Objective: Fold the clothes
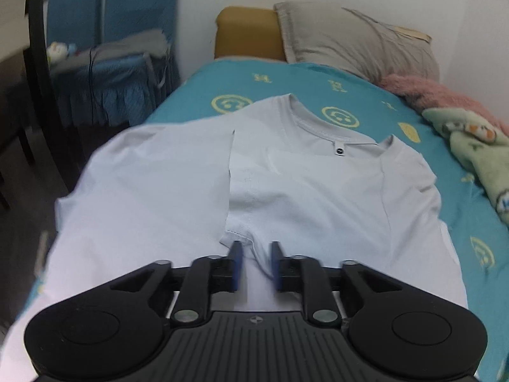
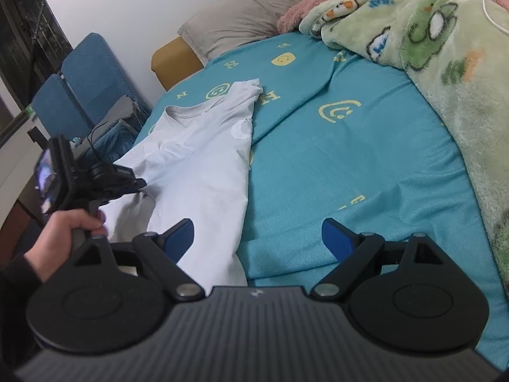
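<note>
- Left gripper (image 1: 256,265): jaws narrow, a gap showing, a pucker of white T-shirt (image 1: 318,197) between them; whether they pinch it, cannot tell.
- Right gripper (image 2: 257,238): spread wide, empty, over the shirt's edge.
- Shirt lies on the teal bedsheet (image 2: 334,165), one side folded inward.
- Judged light, limp, wrinkle-prone; best taken at hems or sleeve edges.

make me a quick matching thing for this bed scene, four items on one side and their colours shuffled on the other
Items:
1. t-shirt
2. bed sheet
3. pillow
4. fleece blanket

Colours:
A. grey-beige
B. light green with cartoon prints
C. white
D. teal with yellow smiley faces

Pairs: 1-C, 2-D, 3-A, 4-B
</note>
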Demonstrator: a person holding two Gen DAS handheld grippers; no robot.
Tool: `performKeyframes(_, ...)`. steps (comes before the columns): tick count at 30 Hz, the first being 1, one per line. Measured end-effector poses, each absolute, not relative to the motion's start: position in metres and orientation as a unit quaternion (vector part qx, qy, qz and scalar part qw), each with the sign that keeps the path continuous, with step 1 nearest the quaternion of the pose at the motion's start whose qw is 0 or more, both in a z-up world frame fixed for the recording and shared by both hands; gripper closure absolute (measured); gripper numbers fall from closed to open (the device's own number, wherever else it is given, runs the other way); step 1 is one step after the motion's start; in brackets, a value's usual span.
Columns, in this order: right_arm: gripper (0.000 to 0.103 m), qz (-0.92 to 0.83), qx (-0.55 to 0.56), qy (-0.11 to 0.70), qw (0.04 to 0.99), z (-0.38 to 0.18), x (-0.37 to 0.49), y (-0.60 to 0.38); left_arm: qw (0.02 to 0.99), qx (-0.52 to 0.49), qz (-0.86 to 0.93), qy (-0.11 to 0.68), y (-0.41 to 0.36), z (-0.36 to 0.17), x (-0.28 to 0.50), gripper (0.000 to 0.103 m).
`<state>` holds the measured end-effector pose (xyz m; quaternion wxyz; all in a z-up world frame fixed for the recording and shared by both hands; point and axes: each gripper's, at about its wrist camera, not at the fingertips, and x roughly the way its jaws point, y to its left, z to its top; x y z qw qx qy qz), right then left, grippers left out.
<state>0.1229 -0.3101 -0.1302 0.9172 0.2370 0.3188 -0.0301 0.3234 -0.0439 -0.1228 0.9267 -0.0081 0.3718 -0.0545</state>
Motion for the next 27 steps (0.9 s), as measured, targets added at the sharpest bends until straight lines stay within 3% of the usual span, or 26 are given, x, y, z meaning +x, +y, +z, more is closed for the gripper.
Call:
performKeyframes(1, 0.014, -0.030, 0.238, 0.316, 0.918, -0.129, 0.122, -0.311, 0.929, 0.002, -0.062, 0.365, -0.045, -0.115, 0.310, 0.052)
performKeyframes(2, 0.014, -0.030, 0.238, 0.312, 0.919, -0.127, 0.121, -0.311, 0.931, 0.013, -0.069, 0.359, -0.047, -0.107, 0.297, 0.045)
performKeyframes(6, 0.014, -0.027, 0.224, 0.298, 0.928, -0.117, 0.115, -0.306, 0.933, 0.028, -0.101, 0.343, -0.048, -0.073, 0.229, 0.028)
performKeyframes(10, 0.014, -0.023, 0.201, 0.275, 0.940, -0.102, 0.103, -0.298, 0.938, 0.043, -0.124, 0.320, -0.040, -0.043, 0.149, 0.003)
performKeyframes(15, 0.014, -0.015, 0.173, 0.258, 0.950, -0.084, 0.081, -0.282, 0.942, 0.046, -0.130, 0.307, -0.023, -0.032, 0.075, 0.000)
performKeyframes(23, 0.014, 0.004, 0.133, 0.243, 0.961, -0.063, 0.041, -0.255, 0.945, 0.015, -0.138, 0.296, 0.001, -0.019, 0.055, 0.000)
performKeyframes(27, 0.014, 0.034, 0.073, 0.247, 0.966, -0.053, 0.064, -0.233, 0.947, -0.001, -0.142, 0.290, 0.013, -0.013, 0.045, 0.000)
